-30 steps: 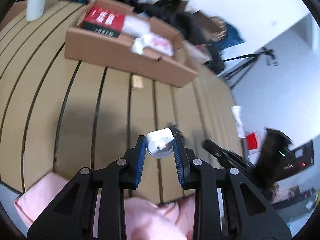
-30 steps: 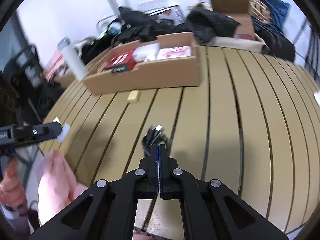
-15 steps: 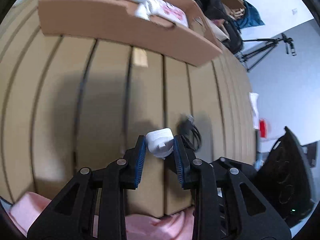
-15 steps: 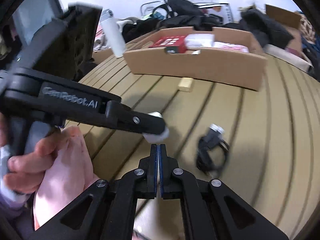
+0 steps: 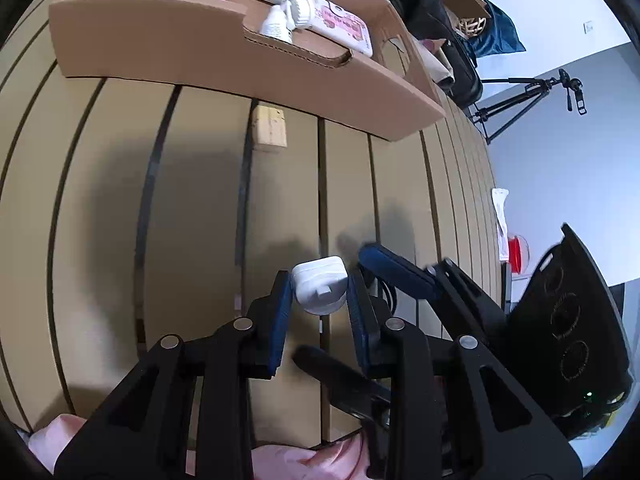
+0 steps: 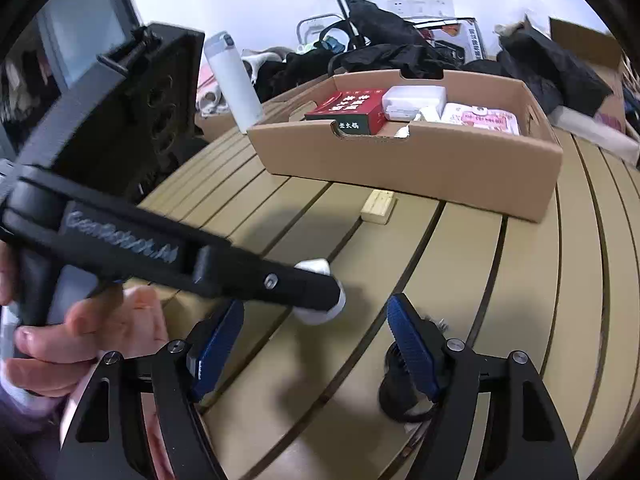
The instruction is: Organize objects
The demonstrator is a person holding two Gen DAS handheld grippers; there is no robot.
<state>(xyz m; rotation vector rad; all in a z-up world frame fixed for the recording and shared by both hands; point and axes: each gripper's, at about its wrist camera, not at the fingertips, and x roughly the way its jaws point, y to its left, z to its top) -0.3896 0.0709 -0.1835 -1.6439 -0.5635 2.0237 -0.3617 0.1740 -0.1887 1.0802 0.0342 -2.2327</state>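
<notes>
Left gripper [image 6: 320, 296] clamps white charger [image 6: 320, 312] between spread right fingers [image 6: 412, 344].

Cluttered workroom: tripod [image 5: 524, 102], slatted table [image 6: 520, 280], piled bags [image 6: 384, 52].

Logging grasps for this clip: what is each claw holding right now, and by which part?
The left claw grips the white charger plug by its two side faces. The right claw is open, holding nothing.

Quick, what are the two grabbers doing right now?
Left gripper: shut on the white charger plug.
Right gripper: open, holding nothing.
</notes>
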